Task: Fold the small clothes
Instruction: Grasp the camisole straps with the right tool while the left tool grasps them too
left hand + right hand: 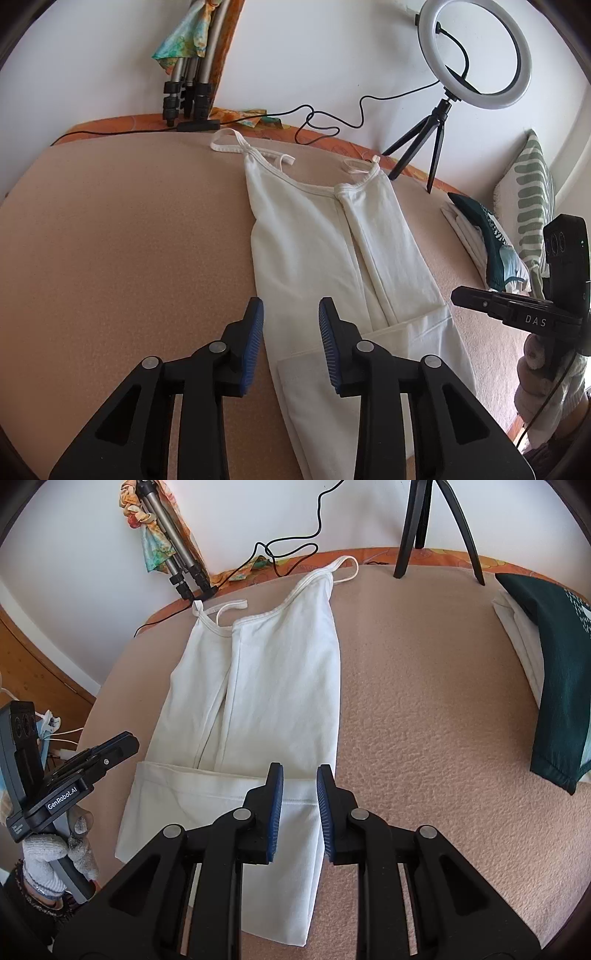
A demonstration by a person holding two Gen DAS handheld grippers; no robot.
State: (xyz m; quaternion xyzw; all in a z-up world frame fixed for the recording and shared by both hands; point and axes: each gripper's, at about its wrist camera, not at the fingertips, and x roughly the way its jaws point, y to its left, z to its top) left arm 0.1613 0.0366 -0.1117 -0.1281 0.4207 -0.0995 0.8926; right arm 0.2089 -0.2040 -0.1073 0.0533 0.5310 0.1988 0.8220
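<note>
A white strappy top [306, 236] [258, 686] lies flat on the pinkish blanket [110, 240], straps at the far end. Both long sides are folded in toward the middle, and the bottom hem is folded up into a band [207, 786]. My left gripper [291, 325] hovers over the near left edge of the top, jaws open with the cloth lying flat beneath them. My right gripper [300, 786] is over the right end of the folded hem band, jaws a narrow gap apart, with nothing pinched. Each gripper appears at the edge of the other's view.
A ring light on a small tripod [476, 55] stands at the far right, with its cable [325, 122] along the wall. A stack of folded clothes topped by a dark green piece [554, 672] lies to the right, beside a striped pillow [532, 199]. Folded tripod legs [184, 92] lean far left.
</note>
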